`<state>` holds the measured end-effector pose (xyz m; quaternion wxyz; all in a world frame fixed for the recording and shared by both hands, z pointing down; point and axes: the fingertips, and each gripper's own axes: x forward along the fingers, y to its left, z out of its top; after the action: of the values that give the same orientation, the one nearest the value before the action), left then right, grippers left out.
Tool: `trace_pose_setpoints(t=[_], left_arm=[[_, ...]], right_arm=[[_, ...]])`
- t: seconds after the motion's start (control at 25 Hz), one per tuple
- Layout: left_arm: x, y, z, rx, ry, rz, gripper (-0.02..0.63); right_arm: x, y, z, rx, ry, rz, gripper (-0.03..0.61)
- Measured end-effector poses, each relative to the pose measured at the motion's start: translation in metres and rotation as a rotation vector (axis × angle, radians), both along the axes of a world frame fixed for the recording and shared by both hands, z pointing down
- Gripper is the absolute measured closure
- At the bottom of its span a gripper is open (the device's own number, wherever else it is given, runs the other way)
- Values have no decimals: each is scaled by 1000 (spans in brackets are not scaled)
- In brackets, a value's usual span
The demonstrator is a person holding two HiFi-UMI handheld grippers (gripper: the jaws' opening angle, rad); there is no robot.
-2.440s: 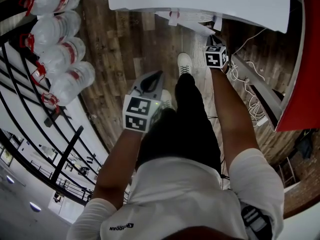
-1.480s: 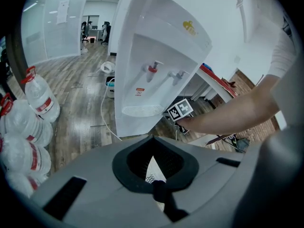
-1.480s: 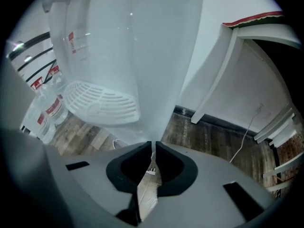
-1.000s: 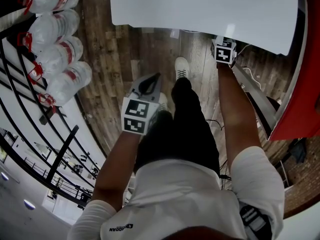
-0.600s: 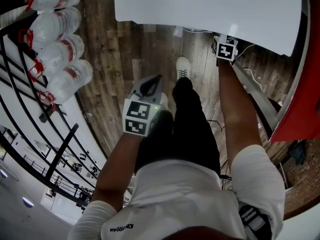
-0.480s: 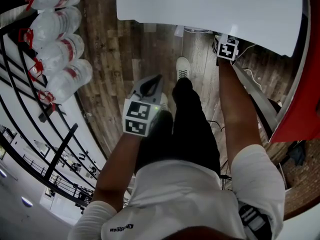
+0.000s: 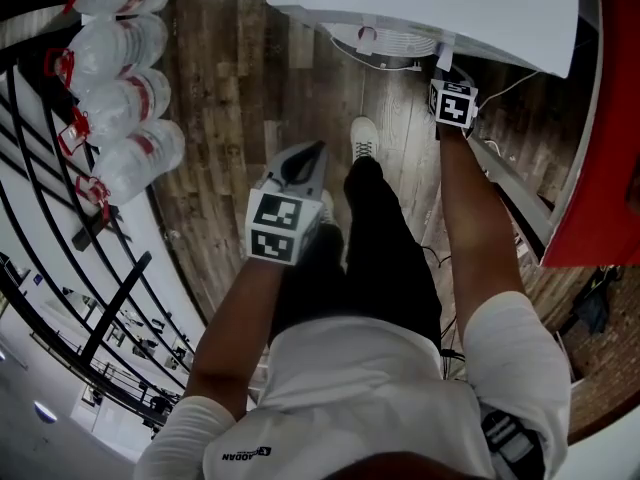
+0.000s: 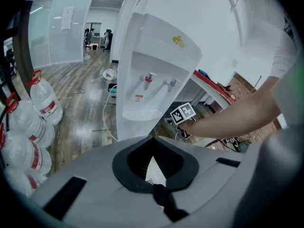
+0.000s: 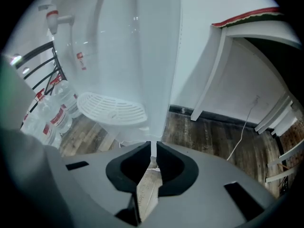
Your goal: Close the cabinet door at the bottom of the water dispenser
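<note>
The white water dispenser [image 7: 420, 8] stands ahead of me; its taps and drip tray [image 8: 140, 114] face the left gripper view. My right gripper [image 9: 153, 148] is low at the dispenser's right front corner, under the drip tray [image 9: 111, 108]. Its jaws are closed on the thin white edge of the cabinet door [image 9: 156, 129]. In the head view only the right gripper's [image 7: 448, 80] marker cube shows at the dispenser's base. My left gripper [image 7: 318, 148] hangs back over my leg, shut and empty [image 8: 153, 137]; its body hides the dispenser's lower part.
Several large water bottles [image 7: 120, 98] lie along a black railing at the left. A red-topped table [image 7: 600, 168] with a white leg [image 9: 213, 70] stands at the right, with cables on the wood floor beneath. My shoe [image 7: 365, 136] is just short of the dispenser.
My right gripper has gone forward and to the right, up to the dispenser's base. The head view has shifted so the drip tray now shows. The left gripper has stayed put.
</note>
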<state>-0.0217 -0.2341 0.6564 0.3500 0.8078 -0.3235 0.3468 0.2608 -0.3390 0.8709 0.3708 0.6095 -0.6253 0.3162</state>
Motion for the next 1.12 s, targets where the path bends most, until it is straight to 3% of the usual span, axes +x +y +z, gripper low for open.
trace_pose_setpoints(t=[0.32, 0.64, 0.8, 1.04, 1.12], left_arm=[[-20, 31, -49, 126, 64, 16, 620], [-67, 98, -116, 233, 141, 19, 620], [-84, 131, -165, 293, 180, 32, 620], [-88, 174, -229, 338, 264, 86, 620], [-88, 185, -251, 353, 283, 112, 621]], right_arm=[[-55, 58, -95, 141, -88, -76, 543], [-166, 176, -247, 325, -382, -117, 557], [-213, 227, -323, 392, -463, -145, 557], [-240, 284, -437, 491, -580, -108, 557], [-244, 304, -468, 514, -573, -115, 557]])
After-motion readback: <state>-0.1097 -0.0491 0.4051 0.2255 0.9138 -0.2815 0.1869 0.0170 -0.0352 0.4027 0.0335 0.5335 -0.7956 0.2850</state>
